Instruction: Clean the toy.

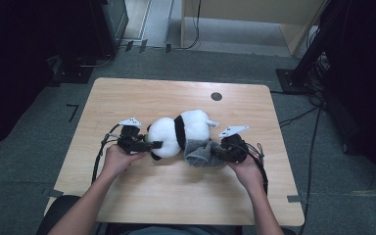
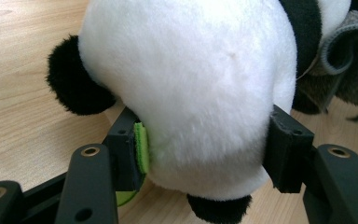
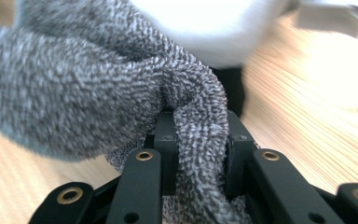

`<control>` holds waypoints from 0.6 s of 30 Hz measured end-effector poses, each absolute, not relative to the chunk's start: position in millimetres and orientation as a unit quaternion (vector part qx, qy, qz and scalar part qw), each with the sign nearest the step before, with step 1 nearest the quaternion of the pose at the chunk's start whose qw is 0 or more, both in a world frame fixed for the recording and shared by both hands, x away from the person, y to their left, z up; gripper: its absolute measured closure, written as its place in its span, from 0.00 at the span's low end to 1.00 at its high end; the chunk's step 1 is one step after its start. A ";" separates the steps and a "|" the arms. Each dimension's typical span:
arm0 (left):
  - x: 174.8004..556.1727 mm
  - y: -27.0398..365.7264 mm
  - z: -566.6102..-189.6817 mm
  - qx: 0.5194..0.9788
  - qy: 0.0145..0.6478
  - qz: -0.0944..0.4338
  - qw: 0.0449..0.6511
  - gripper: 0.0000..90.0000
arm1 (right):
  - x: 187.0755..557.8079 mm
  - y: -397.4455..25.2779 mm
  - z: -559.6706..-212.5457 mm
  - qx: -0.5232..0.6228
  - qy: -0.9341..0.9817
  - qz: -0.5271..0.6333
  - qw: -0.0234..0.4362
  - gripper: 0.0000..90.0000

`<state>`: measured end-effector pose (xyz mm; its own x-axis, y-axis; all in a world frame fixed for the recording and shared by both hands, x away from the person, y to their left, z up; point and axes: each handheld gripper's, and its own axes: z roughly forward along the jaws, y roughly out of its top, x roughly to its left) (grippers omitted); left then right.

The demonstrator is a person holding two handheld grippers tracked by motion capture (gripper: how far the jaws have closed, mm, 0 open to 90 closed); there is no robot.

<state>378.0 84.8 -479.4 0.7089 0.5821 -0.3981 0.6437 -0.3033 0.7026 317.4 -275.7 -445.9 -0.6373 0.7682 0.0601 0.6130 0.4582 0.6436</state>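
A black-and-white plush panda [image 1: 181, 132] lies on its side in the middle of the wooden table [image 1: 127, 98]. My left gripper [image 1: 152, 145] is shut on its white head [image 2: 186, 88], the jaws pressing in from both sides below a black ear [image 2: 74, 86]. A grey knitted garment [image 1: 201, 152] hangs at the panda's lower body. My right gripper [image 1: 216, 152] is shut on a bunched fold of that grey knit [image 3: 200, 154], which fills the gap between the jaws. White plush [image 3: 209, 28] shows behind the knit.
A dark round grommet [image 1: 216, 96] sits in the far part of the table. Cables [image 1: 98, 156] trail from both grippers over the tabletop. Dark equipment and stands surround the table on the carpeted floor, with a wooden frame [image 1: 254, 19] at the back.
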 end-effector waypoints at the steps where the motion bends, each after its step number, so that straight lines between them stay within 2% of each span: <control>1: 378.0 84.9 -479.4 0.806 0.380 -0.034 0.452 0.45 | 318.7 -279.8 -446.8 0.414 0.843 0.321 0.123 0.82; 11: 378.4 85.8 -480.1 0.804 0.378 -0.033 0.457 0.44 | 342.1 -314.1 -467.1 0.476 0.807 0.321 0.136 0.82; 18: 378.9 86.6 -480.3 0.801 0.379 -0.032 0.462 0.42 | 346.4 -334.8 -463.7 0.509 0.778 0.330 0.163 0.82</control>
<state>378.9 86.6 -480.3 0.7107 0.5773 -0.4020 0.6370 -0.2856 0.7160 346.4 -334.8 -463.7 -0.4286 0.8996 0.0835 0.6847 0.2631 0.6797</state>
